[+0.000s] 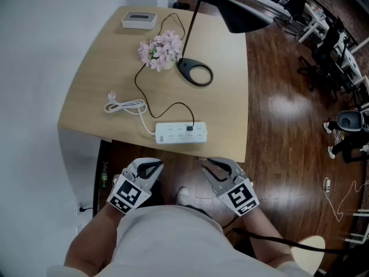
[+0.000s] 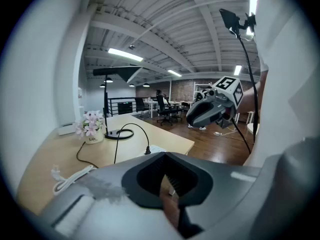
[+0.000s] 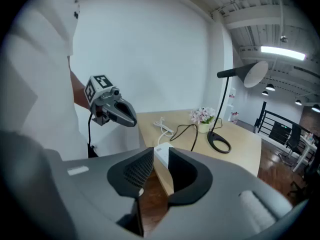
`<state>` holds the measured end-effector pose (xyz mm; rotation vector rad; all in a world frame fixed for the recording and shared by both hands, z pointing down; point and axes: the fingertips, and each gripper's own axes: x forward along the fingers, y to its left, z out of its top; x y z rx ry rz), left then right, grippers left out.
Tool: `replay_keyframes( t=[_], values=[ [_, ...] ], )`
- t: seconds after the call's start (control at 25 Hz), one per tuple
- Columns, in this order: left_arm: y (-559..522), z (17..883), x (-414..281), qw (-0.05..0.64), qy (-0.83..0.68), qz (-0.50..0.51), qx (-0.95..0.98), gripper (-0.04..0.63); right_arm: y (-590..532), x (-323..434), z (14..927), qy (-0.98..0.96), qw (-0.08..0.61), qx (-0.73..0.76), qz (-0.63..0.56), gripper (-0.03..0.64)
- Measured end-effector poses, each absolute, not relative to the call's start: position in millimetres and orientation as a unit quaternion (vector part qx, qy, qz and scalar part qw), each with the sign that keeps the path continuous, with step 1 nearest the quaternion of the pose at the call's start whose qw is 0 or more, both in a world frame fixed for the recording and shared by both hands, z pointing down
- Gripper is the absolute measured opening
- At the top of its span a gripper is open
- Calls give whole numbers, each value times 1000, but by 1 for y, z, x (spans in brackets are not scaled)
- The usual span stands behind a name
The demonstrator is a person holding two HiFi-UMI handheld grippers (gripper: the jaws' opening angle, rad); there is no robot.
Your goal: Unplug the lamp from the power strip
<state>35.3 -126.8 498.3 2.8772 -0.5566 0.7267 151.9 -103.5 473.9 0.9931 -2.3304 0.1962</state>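
Approach not begun. You hold both tools off the table [image 1: 228, 103], short of its near edge: left gripper [image 1: 154, 167] and right gripper [image 1: 209, 165], each with jaws a narrow gap apart and nothing between them. The power strip [image 1: 173, 134] lies at 12 o'clock along that edge. The lamp's black plug [image 1: 189, 128] sits in its right half, and the lamp [image 1: 195, 73] stands farther out at 12. Pin the strip's left end with your left gripper, close the right on the plug body, not the cord [image 1: 167, 109], and pull straight up.
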Motion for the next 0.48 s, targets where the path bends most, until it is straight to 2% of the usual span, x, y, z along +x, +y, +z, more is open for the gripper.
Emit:
replay_keyframes(
  t=[0.28, 0.48],
  values=[
    [-192, 560, 59, 77, -88, 300, 947, 3, -190, 145, 523, -867, 319, 375, 83, 97],
    [-213, 599, 85, 94, -35, 343, 934, 3, -227, 149, 576, -858, 375, 341, 87, 96]
  ],
)
